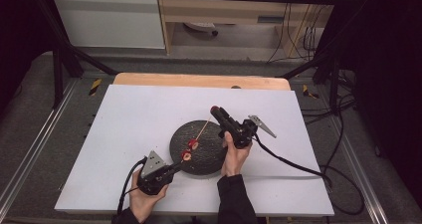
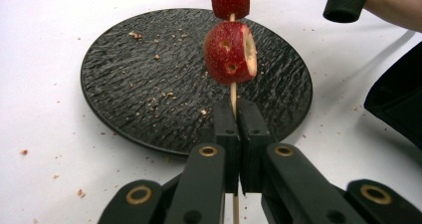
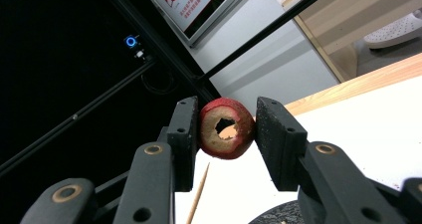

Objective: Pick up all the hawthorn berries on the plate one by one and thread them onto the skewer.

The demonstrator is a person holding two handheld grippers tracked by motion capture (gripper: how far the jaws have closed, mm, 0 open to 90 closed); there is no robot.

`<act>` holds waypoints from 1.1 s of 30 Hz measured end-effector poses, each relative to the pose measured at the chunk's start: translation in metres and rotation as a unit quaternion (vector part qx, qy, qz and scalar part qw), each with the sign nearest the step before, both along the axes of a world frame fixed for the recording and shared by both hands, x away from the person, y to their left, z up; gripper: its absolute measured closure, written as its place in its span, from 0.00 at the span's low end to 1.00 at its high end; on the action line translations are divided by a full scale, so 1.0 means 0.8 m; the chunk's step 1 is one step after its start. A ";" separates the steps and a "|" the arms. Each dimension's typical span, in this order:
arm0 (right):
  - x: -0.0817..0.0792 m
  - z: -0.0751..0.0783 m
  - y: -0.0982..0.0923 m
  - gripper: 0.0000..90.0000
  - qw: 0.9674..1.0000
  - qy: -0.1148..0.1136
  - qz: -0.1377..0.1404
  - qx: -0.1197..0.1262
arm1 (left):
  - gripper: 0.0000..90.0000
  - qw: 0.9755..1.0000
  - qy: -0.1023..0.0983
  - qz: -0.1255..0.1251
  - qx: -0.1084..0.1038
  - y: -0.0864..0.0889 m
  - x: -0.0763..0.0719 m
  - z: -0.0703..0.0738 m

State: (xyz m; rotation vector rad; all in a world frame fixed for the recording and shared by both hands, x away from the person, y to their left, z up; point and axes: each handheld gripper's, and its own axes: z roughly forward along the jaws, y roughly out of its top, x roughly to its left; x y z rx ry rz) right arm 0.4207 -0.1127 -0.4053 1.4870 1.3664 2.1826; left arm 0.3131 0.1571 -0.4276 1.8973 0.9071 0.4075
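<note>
The wooden skewer is clamped between the closed left tongs, seen low in the middle of the left gripper view, and from there it is run straight up the frame over the black plate. Two red fruit pieces are threaded on it: the lower fruit piece is set a little above the tong tips with bare stick between, and the upper fruit piece is cut off by the top edge. In the high view, the left tongs are found at the lower left rim of the plate, and the skewer is slanted up and to the right across it, towards the right tongs. A cored red fruit ring is gripped by the right tongs in the middle of the right gripper view, both pads pressed to its sides, its hole turned to the camera. The skewer's pointed tip is seen just below and left of that ring, apart from it. Crumbs are scattered on the plate and on the white surface.
</note>
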 end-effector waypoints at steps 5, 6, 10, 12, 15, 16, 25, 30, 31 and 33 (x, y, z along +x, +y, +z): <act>-0.001 0.000 0.000 0.69 1.000 -0.002 0.000 0.007 | 0.98 1.000 0.000 0.000 0.000 -0.002 0.000 -0.001; -0.001 0.001 0.000 0.69 1.000 -0.003 -0.001 0.008 | 0.98 1.000 0.000 0.001 -0.001 -0.002 0.001 -0.001; -0.002 0.001 0.000 0.69 1.000 -0.004 0.000 0.012 | 0.98 1.000 -0.002 0.002 -0.002 -0.002 0.001 -0.001; -0.002 0.000 0.001 0.69 1.000 -0.003 0.001 0.012 | 0.98 1.000 -0.002 0.003 -0.003 -0.002 0.001 -0.001; -0.002 -0.001 0.002 0.69 1.000 -0.002 0.003 0.014 | 0.98 1.000 -0.003 0.003 -0.004 -0.003 0.002 0.000; -0.002 -0.002 0.002 0.69 1.000 -0.001 0.003 0.014 | 0.98 1.000 -0.002 0.003 -0.004 -0.004 0.002 0.000; -0.004 -0.005 0.004 0.69 1.000 0.001 0.007 0.019 | 0.98 1.000 -0.004 0.006 -0.009 -0.010 0.005 0.001; -0.005 -0.006 0.005 0.69 1.000 0.002 0.010 0.023 | 0.98 1.000 -0.005 0.010 -0.015 -0.014 0.006 0.002; -0.006 -0.007 0.005 0.69 1.000 0.002 0.009 0.023 | 0.98 1.000 -0.006 0.011 -0.016 -0.015 0.006 0.003; -0.006 -0.008 0.006 0.69 1.000 0.002 0.011 0.024 | 0.98 1.000 -0.006 0.011 -0.016 -0.016 0.007 0.003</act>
